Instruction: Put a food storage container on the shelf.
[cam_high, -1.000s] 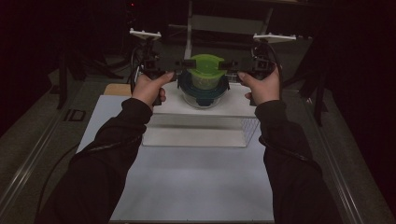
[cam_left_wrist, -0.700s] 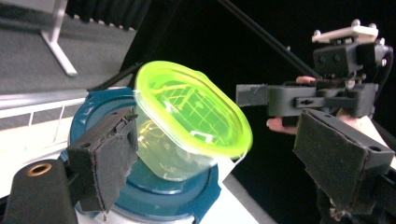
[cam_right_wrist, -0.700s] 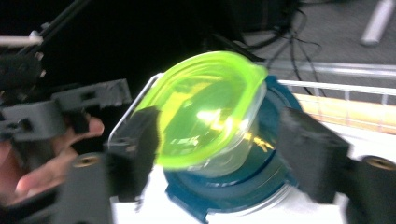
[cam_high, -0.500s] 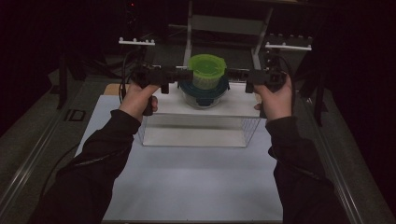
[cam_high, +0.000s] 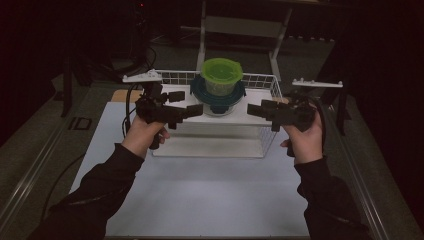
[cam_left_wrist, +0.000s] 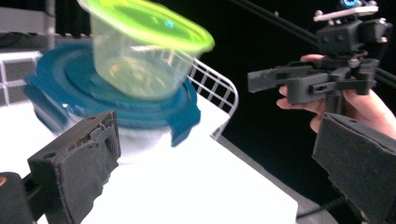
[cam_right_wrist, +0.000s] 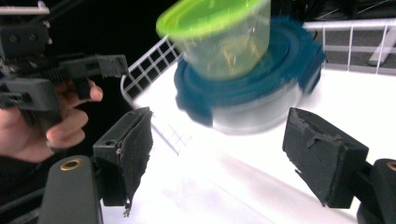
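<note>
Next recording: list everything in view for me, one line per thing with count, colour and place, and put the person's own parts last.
Small clear plastic tub with a lime-green lid: one, stacked on top of the blue-lidded container.
Round clear container with a dark blue clip-on lid: one, standing on the white shelf, at its middle.
White wire shelf with a flat white top: one, at the far part of the mat; wire grid along its back edge and right end.
Pale blue-white table mat: one, covering the table before the person.
Left gripper: one, black, left of the containers, jaws open, nothing between them.
Right gripper: one, black, right of the containers, jaws open, empty.
Hands: two, in dark sleeves, one on each gripper.
</note>
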